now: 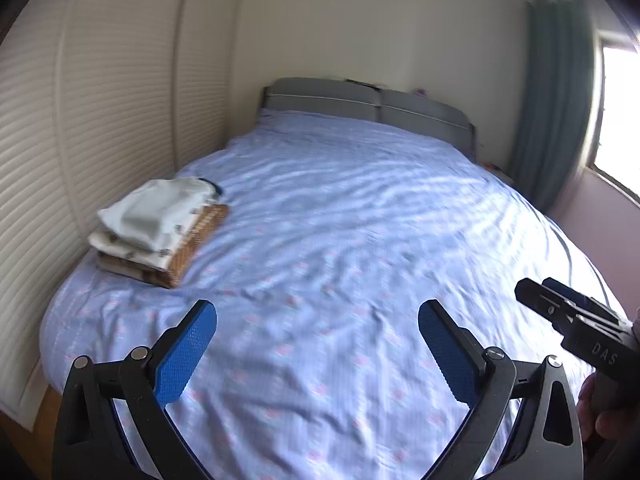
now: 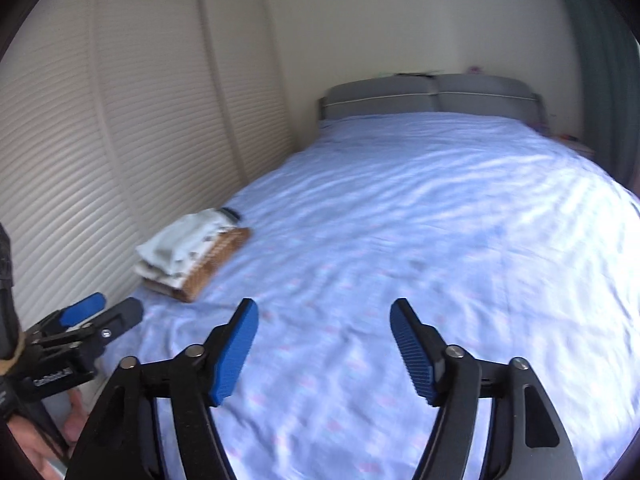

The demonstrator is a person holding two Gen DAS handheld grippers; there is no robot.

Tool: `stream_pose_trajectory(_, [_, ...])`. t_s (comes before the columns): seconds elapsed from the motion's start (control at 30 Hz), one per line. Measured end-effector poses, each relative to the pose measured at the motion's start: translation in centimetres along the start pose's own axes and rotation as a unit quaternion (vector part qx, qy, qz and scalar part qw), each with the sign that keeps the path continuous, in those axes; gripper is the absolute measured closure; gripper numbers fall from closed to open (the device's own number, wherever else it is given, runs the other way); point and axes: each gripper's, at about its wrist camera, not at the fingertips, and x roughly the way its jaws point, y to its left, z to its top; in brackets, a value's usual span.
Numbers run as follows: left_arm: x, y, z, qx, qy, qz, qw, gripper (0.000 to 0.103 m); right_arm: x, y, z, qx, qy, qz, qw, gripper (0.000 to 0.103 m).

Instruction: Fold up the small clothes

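Both empty and spread wide above the bed [image 1: 340, 208]: left tongs [image 1: 317, 354], right tongs [image 2: 324, 350]. Folded clothes stack [image 1: 160, 228] parked by the bed's left edge, probably to free the middle for folding.

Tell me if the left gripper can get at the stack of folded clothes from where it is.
Probably yes. The left gripper is open and empty, and only bare bedsheet lies between it and the stack of folded clothes, ahead to its left.

Lavender sheet [image 1: 340, 220] w/ pink dots — blue pads [image 1: 184, 356].
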Motion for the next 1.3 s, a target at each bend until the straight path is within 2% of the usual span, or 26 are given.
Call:
stream_pose_trajectory(0.13, [-1.4, -3.3, -2.5, 0.031, -0.003, -0.01, 0.9995, 0.0, -3.8, -3.1, -2.4, 0.019, -0.004, -0.046, 0.999, 0.031])
stream_pose_trajectory(0.2, [-2.3, -4.7, -4.0, 0.047, -0.012, -0.003, 0.9988, 0.0, -5.7, -4.1, -3.7, 0.022, -0.009, -0.071, 0.997, 0.031])
stream_pose_trajectory(0.33, [-3.7, -5.9, -6.2, 0.067, -0.017, 0.0, 0.9976, 0.0, -9.0, -5.3, -5.9, 0.026, -0.021, -0.111, 0.993, 0.027])
stream_pose_trajectory(0.5, [-5.3, -6.0, -8.1, 0.06, -0.022, 0.007, 0.9979, 0.0, -12.1, -5.5, -8.9, 0.01, -0.03, -0.145, 0.989, 0.027])
stream_pose_trajectory(0.97, [-10.0, -6.5, -10.4, 0.07, -0.042, 0.023, 0.9964, 0.0, -18.2, -5.1, -11.6, 0.006, -0.044, -0.171, 0.984, 0.027])
stream_pose_trajectory(1.3, [-12.3, -6.4, -12.0, 0.064, -0.026, 0.016, 0.9975, 0.0, -20.8, -3.7, -12.7, 0.003, -0.043, -0.172, 0.984, 0.027])
